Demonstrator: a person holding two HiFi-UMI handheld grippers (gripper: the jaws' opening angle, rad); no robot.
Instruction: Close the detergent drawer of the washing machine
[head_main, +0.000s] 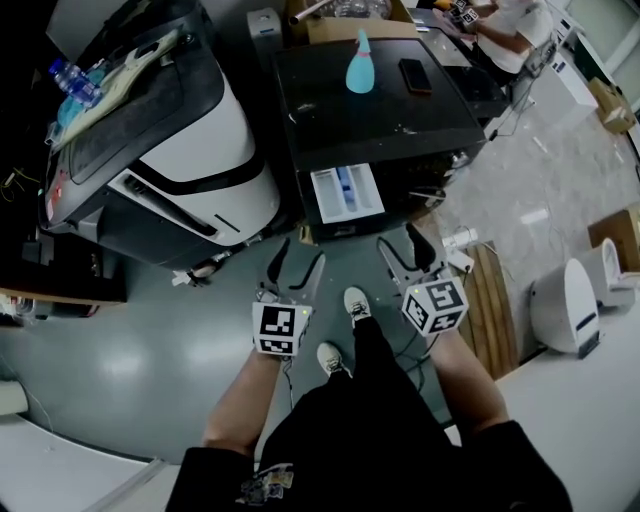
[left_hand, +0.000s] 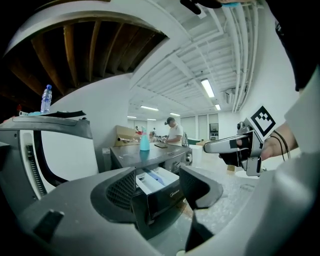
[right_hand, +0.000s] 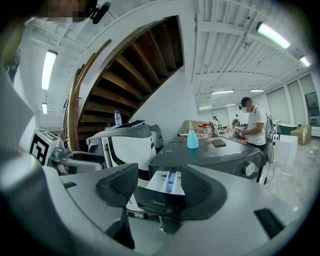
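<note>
1. Task item: the white-lined detergent drawer with a dark front panel (head_main: 345, 193) stands pulled out of the dark grey washing machine (head_main: 380, 120), at the centre of the head view. It is not yet closed.

2. I hold the left gripper (head_main: 300, 252) and the right gripper (head_main: 398, 240) just below the drawer in the frame, both apart from it. Each gripper view frames the front panel between its jaws, so I judge both are lined up for an approach.

3. Both pairs of jaws stand wide with nothing gripped. I judge this suits the job, since closing needs a push on the panel rather than a clamp.

4. The turquoise plastic spray bottle (head_main: 360, 62) and the flat black phone (head_main: 415, 75) lie on the machine's top, towards the upper frame and well apart from the drawer. Neither obstructs its travel.
</note>
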